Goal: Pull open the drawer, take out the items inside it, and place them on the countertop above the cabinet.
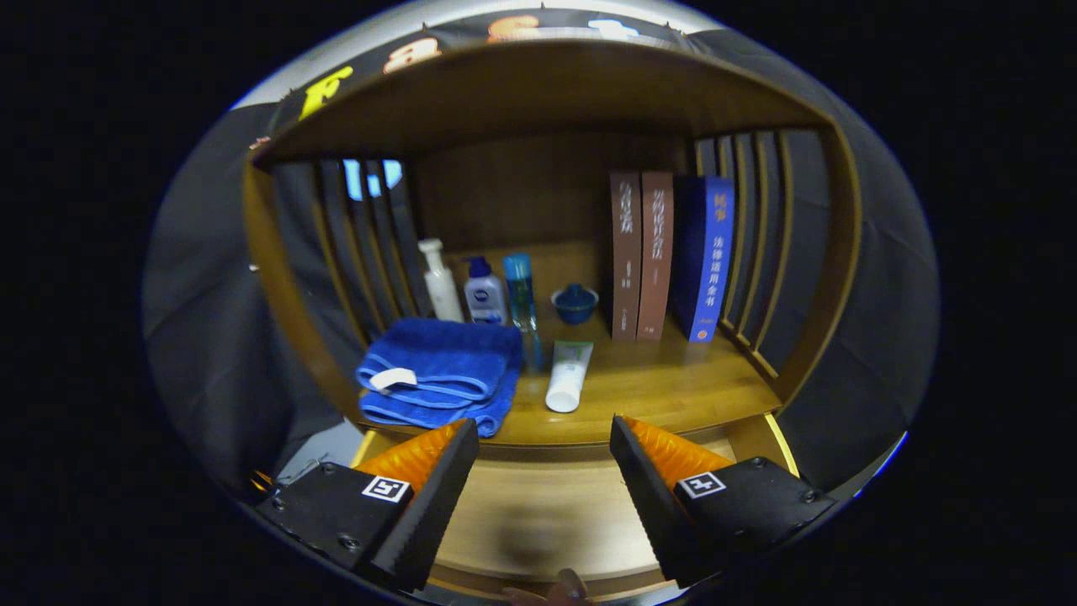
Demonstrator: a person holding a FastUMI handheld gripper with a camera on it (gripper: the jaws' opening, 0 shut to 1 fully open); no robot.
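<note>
Entry: my claw point(544, 446) spread and holding nothing above the open drawer point(538, 513), with tube point(569, 375) and towel point(439, 374) apparently already unloaded on the counter point(665, 383) beyond.

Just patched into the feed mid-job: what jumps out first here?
The open gripper hangs over the pulled-out drawer, fingers apart and holding nothing. Just beyond them on the countertop lie a folded blue towel and a white tube. Behind those stand three bottles, a small blue bowl and three upright books.
</note>
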